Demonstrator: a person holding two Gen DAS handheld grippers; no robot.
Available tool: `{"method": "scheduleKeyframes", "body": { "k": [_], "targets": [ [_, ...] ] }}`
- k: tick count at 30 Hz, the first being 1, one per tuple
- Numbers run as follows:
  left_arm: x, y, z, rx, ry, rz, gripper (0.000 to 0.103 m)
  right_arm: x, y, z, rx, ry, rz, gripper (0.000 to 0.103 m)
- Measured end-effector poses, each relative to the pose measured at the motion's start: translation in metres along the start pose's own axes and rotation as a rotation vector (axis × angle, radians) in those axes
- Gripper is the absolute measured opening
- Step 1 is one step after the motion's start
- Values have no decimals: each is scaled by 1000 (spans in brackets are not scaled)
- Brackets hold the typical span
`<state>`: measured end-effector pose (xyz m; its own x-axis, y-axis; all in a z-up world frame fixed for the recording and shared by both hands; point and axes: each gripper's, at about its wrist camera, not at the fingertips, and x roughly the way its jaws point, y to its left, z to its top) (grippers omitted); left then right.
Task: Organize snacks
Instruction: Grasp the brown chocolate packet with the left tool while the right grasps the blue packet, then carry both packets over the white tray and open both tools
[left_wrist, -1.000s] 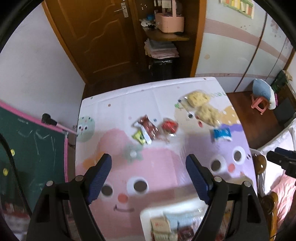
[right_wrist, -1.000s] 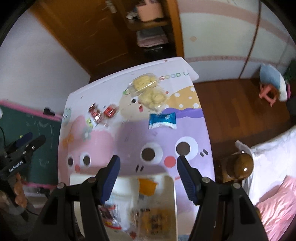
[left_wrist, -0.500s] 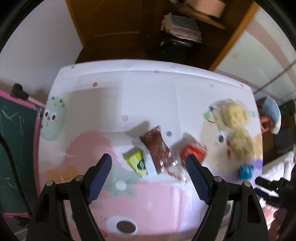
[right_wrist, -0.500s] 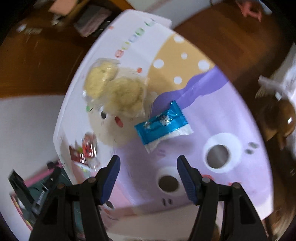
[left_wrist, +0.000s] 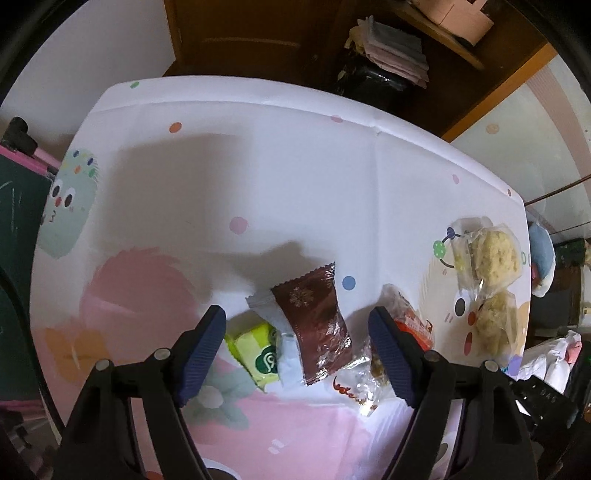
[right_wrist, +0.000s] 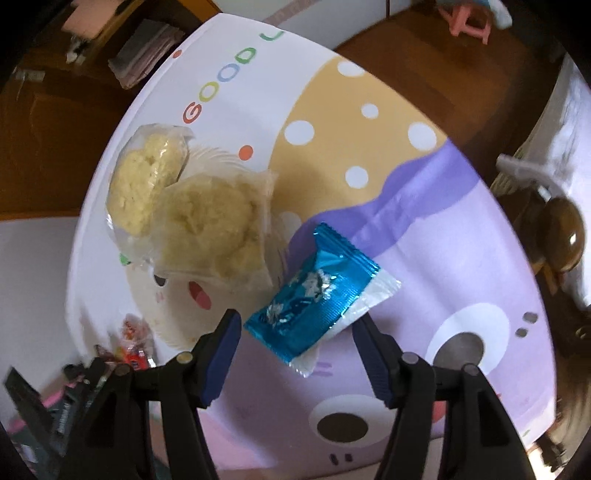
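Right claw (right_wrist: 295, 354) spread, straddling blue packet (right_wrist: 317, 295), long axis diagonal; left claw (left_wrist: 297, 349) spread over brown packet (left_wrist: 314, 328).

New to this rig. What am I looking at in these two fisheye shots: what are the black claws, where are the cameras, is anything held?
No robot here: a person holds a two-finger gripper in each hand, and a fisheye camera on each looks forward along its fingers. The black arms with blue pads at the bottom of each picture are those fingers.

Left wrist view: the left gripper is open above a brown packet, a yellow-green packet and a red packet, all lying on a cartoon-print tablecloth.

Right wrist view: the right gripper is open around a blue packet; beside that lie two clear-wrapped pastries.

Nothing is held yet.
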<state>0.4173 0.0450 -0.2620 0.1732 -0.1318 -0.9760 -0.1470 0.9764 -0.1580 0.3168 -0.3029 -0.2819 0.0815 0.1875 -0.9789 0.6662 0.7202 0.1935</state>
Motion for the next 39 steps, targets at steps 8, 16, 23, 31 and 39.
{"method": "scheduleKeyframes", "body": {
  "k": [8, 16, 23, 31, 39],
  "targets": [
    [21, -20, -3, 55, 1, 36, 38, 3, 23, -11, -174, -39, -112, 31],
    [11, -34, -5, 106, -50, 37, 30, -4, 17, -33, -250, 30, -5, 26],
    [-34, -39, -20, 141, -96, -17, 29, -35, 10, -60, -325, 32, 108, 25],
    [-128, -40, -75, 238, -155, -104, 28, -89, 9, -83, -412, -18, 243, 25],
    [-216, -39, -167, 342, -186, -151, 28, -155, -2, -140, -584, -113, 297, 25]
  ]
}}
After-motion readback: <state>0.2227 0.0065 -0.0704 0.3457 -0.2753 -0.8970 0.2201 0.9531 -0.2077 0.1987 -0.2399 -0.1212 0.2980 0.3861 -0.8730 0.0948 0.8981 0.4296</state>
